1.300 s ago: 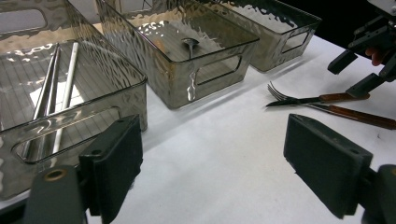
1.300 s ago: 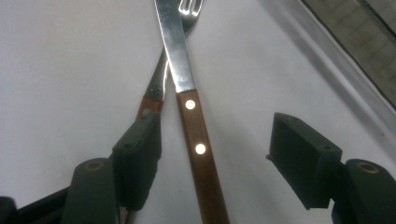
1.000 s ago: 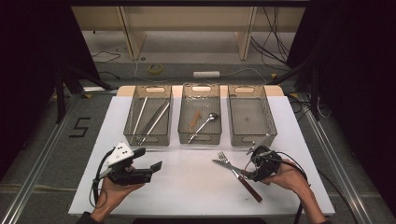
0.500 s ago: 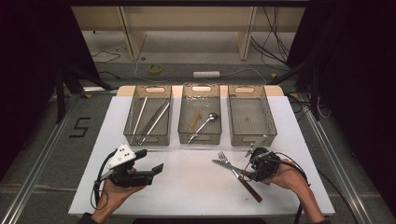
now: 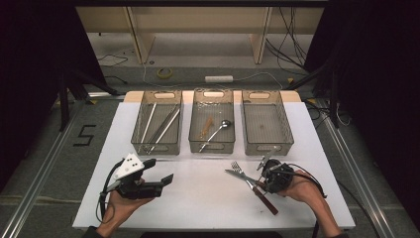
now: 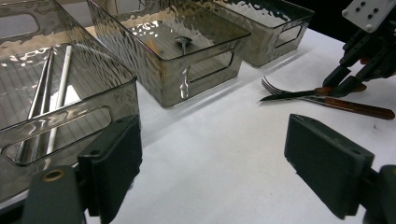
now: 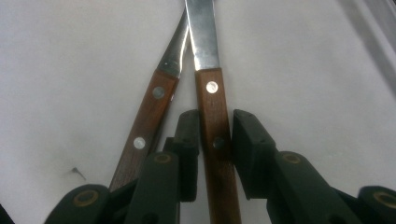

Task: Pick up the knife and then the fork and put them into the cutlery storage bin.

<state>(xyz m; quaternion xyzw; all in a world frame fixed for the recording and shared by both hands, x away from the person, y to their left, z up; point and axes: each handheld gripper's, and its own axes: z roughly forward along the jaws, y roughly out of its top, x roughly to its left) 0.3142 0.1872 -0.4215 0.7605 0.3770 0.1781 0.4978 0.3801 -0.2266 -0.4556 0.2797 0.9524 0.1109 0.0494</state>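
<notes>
Cutlery with wooden handles, a knife (image 7: 215, 140) crossing a fork (image 5: 239, 170) near the right of the table (image 5: 198, 198), is judged stiff, light and slippery-bladed, so the right gripper (image 7: 215, 154), its jaws just closing, clasps the knife's handle.

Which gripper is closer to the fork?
The right one. The right gripper is right at the fork and knife, its jaws around a wooden handle. The left gripper waits far across the table, jaws open.
</notes>
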